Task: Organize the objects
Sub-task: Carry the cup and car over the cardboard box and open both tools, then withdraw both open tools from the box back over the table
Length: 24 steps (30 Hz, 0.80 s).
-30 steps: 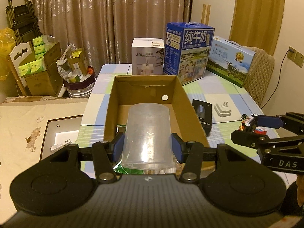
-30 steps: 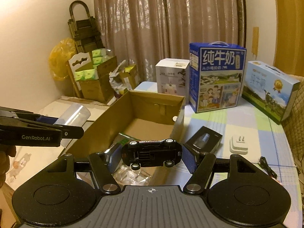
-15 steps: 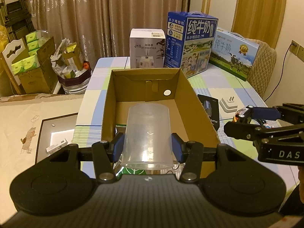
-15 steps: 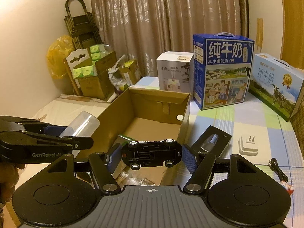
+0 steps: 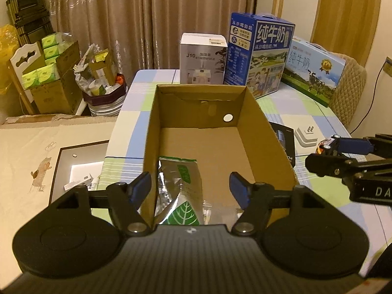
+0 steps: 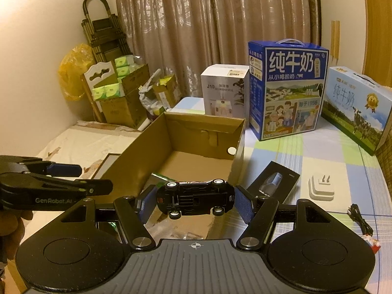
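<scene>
**Toy car clamped over the carton, left jaws parted and empty**

Seen only from the right wrist: small black toy car, underside and four wheels turned to the camera, clamped end to end between the blue pads of the right gripper, hanging over the near right corner of the open brown cardboard box. From the left wrist, just a sliver of that car showing at the tip of the right gripper, out past the box's right wall.

Left gripper above the near end of the box, jaws having just been opening, now standing apart with nothing between them. Same gripper entering the right wrist view from the left edge, side-on, with part of a hand behind it.

Inside the box, shown best from the left wrist: silver foil packet with green leaf print lying at the near end; far half of the cardboard floor bare; round white sticker on the far wall.

On the checked tablecloth, right of the box: flat black carton with a window just beside the wall, white plug adapter further right, and a thin black cable, clear only from the right wrist. Behind the box: white humidifier carton, tall blue milk carton and pale blue milk carton.
</scene>
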### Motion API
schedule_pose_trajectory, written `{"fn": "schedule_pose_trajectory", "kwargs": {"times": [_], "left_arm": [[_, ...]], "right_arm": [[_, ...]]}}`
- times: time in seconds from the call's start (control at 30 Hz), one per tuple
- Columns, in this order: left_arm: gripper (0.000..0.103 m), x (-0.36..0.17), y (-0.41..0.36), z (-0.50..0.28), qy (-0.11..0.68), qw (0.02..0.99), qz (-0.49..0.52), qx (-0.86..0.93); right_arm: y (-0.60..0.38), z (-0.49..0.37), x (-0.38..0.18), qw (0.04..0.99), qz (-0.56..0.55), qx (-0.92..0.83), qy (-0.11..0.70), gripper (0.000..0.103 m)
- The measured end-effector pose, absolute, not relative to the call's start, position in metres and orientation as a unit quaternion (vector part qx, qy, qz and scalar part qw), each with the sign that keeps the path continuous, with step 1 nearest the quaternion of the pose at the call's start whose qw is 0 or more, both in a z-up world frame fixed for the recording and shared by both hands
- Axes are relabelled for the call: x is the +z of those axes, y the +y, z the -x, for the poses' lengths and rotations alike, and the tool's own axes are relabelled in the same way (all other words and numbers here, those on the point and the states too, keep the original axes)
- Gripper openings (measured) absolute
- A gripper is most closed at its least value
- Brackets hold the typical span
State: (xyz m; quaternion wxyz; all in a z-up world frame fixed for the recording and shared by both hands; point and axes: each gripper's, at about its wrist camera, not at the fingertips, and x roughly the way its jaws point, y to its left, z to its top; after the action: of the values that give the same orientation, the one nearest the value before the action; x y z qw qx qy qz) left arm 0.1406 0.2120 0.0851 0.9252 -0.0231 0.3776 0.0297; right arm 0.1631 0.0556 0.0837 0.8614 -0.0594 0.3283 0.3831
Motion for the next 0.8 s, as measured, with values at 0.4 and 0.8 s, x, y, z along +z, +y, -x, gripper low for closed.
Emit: {"fn": "schedule_pose_trajectory", "kwargs": {"times": [0.4, 0.8], "left_arm": [[0.067, 0.083, 0.227, -0.129, 0.377, 0.924, 0.037, 0.045], [0.067, 0.079, 0.217, -0.111, 0.375, 0.925, 0.051, 0.044]], "right_arm": [[0.072, -0.182, 0.085, 0.844, -0.014, 0.417, 0.338, 0.081], [0.023, -0.168, 0.078, 0.855, -0.035, 0.383, 0.349, 0.081]]}}
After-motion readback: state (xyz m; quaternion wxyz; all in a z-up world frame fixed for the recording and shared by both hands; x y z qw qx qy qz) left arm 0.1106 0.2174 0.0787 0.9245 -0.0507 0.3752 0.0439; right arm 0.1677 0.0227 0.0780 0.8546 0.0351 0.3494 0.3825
